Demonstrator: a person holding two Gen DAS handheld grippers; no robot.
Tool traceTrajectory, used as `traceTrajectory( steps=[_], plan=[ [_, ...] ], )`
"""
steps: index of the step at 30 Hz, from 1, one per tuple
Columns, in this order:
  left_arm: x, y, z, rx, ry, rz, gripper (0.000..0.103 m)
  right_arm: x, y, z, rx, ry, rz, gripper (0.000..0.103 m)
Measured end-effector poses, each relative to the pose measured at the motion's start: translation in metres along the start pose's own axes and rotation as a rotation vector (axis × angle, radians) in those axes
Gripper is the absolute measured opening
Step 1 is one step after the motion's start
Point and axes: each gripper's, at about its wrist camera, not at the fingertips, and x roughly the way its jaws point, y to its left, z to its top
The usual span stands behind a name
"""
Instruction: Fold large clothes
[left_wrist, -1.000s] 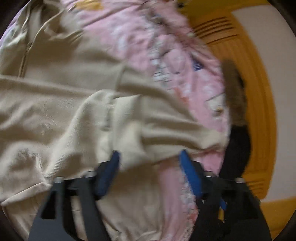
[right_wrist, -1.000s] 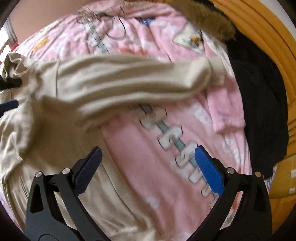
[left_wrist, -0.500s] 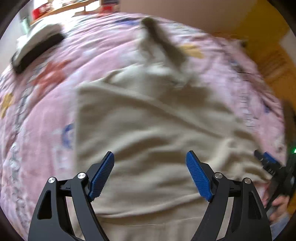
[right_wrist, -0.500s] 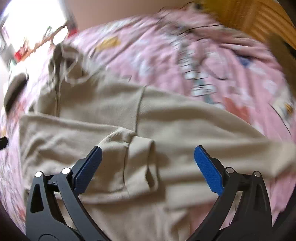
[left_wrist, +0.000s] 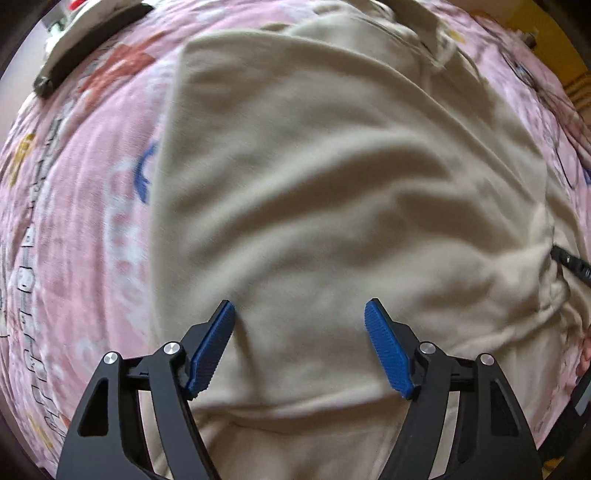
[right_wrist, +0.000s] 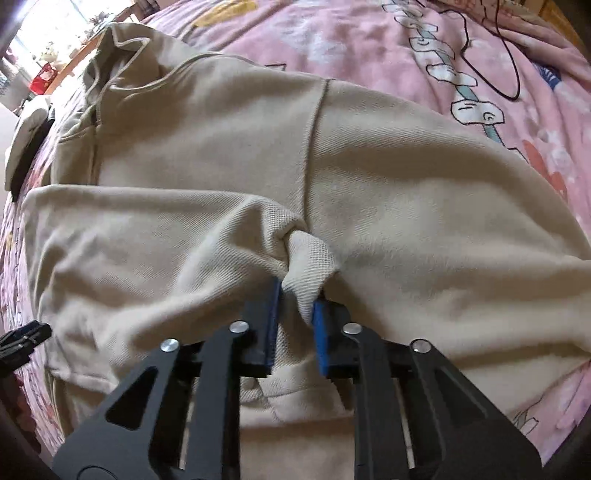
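Observation:
A large beige hooded jacket lies spread on a pink patterned bedspread. My left gripper is open, its blue pads low over the jacket's body, holding nothing. In the right wrist view the jacket fills the frame, one sleeve folded across its body. My right gripper is shut on the sleeve cuff, which bunches up between the blue pads. The hood lies at the far left.
A black and white object lies on the bed at the upper left. A thin black cable runs over the bedspread at the upper right. The right gripper's tip shows at the left view's right edge.
My right gripper has dropped onto the folded sleeve and shut on its cuff. My left gripper has moved closer over the jacket's body and stays open.

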Motion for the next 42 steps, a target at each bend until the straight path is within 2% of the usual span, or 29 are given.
traceTrajectory(
  steps=[3,6,8,11,13,16,19,20,21,23,25,27,30,31,34,36,39,41,42],
  plan=[
    [-0.003,-0.011,-0.011,0.033,0.011,-0.042,0.07,-0.039,0.001,-0.008,-0.015,-0.074,-0.023,0.011],
    [-0.026,-0.028,-0.019,0.1,-0.046,-0.074,0.07,-0.075,-0.005,-0.012,-0.024,-0.138,-0.055,0.011],
    [-0.04,-0.034,-0.019,0.119,-0.072,-0.094,0.07,-0.082,-0.018,-0.016,0.0,-0.136,-0.116,0.011],
    [-0.041,-0.035,-0.014,0.101,-0.066,-0.087,0.072,-0.063,-0.042,-0.034,0.03,-0.086,-0.229,0.011],
    [-0.025,-0.033,-0.015,0.078,-0.029,-0.066,0.072,-0.045,-0.05,-0.04,0.03,-0.041,-0.24,0.011],
    [0.001,-0.021,-0.01,0.038,0.033,0.01,0.071,-0.035,-0.045,-0.048,0.007,-0.04,-0.295,0.011],
    [0.018,-0.005,-0.006,-0.002,0.066,0.051,0.071,-0.039,-0.047,-0.049,0.066,-0.051,-0.288,0.023],
    [0.019,-0.002,-0.004,-0.006,0.067,0.062,0.071,-0.044,-0.052,-0.051,0.098,-0.06,-0.283,0.031],
    [0.02,-0.002,-0.002,-0.004,0.064,0.074,0.071,-0.052,-0.059,-0.054,0.132,-0.076,-0.278,0.046],
    [0.016,-0.001,0.002,0.011,0.049,0.106,0.071,-0.068,-0.074,-0.057,0.182,-0.116,-0.287,0.062],
    [0.009,0.006,0.006,0.013,0.044,0.117,0.07,-0.088,-0.104,-0.065,0.237,-0.137,-0.295,0.062],
    [0.002,0.006,0.011,0.008,0.042,0.117,0.07,-0.112,-0.15,-0.075,0.331,-0.168,-0.295,0.062],
    [-0.017,0.0,0.014,0.015,0.027,0.083,0.073,-0.144,-0.215,-0.09,0.472,-0.225,-0.342,0.062],
    [-0.027,-0.007,0.015,0.025,0.015,0.065,0.075,-0.161,-0.249,-0.1,0.556,-0.253,-0.363,0.062],
    [-0.044,-0.029,0.013,0.053,-0.009,0.03,0.078,-0.191,-0.313,-0.122,0.754,-0.313,-0.346,0.062],
    [-0.053,-0.049,0.009,0.067,-0.013,-0.007,0.078,-0.206,-0.355,-0.136,0.894,-0.342,-0.297,0.062],
    [-0.059,-0.083,-0.001,0.085,-0.008,-0.069,0.079,-0.214,-0.387,-0.145,1.003,-0.365,-0.228,0.062],
    [-0.062,-0.113,-0.004,0.106,0.001,-0.121,0.081,-0.209,-0.407,-0.154,1.11,-0.369,-0.118,0.062],
    [-0.065,-0.132,-0.02,0.125,-0.001,-0.138,0.084,-0.205,-0.414,-0.162,1.175,-0.382,-0.048,0.062]
  ],
)
